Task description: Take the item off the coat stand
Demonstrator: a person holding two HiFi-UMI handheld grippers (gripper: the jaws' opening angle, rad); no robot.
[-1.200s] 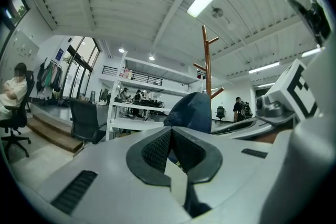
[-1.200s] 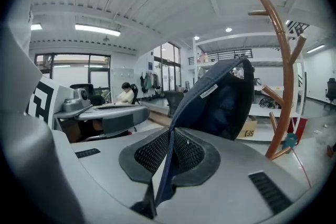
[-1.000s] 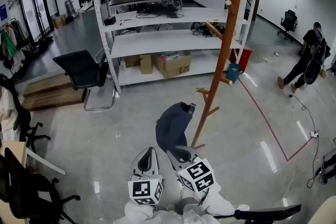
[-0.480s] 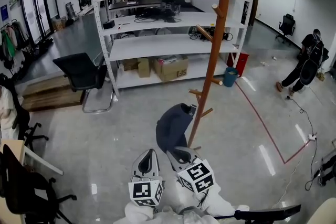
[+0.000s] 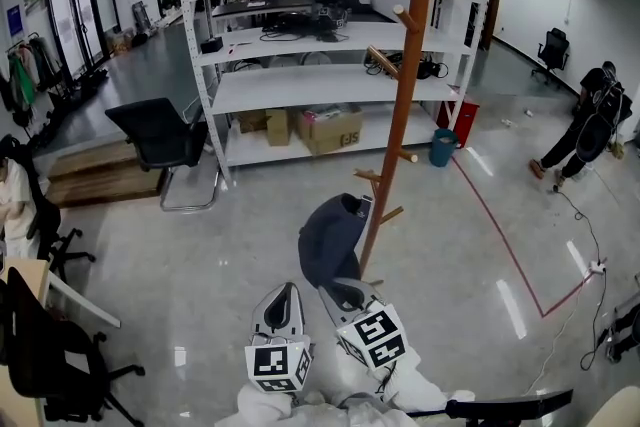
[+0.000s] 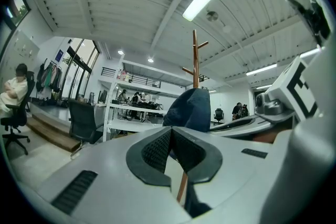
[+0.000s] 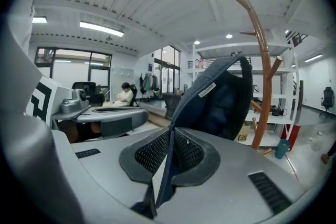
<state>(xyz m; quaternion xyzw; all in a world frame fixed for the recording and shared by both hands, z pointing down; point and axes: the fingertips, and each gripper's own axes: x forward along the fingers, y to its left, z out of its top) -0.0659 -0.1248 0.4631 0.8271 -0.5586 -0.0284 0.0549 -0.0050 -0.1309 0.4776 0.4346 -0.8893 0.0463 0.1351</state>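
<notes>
The coat stand (image 5: pixel 400 115) has drifted left in the head view. Left gripper (image 5: pixel 284 299): jaws together, empty. The navy cap (image 5: pixel 328 237) hangs pinched in the right gripper (image 5: pixel 343 291) jaws, seemingly clear of the stand; next, carry it away.

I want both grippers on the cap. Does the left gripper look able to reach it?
Probably yes: the cap in the right gripper sits just beside the left gripper, nothing between; its shut jaws must open.
</notes>
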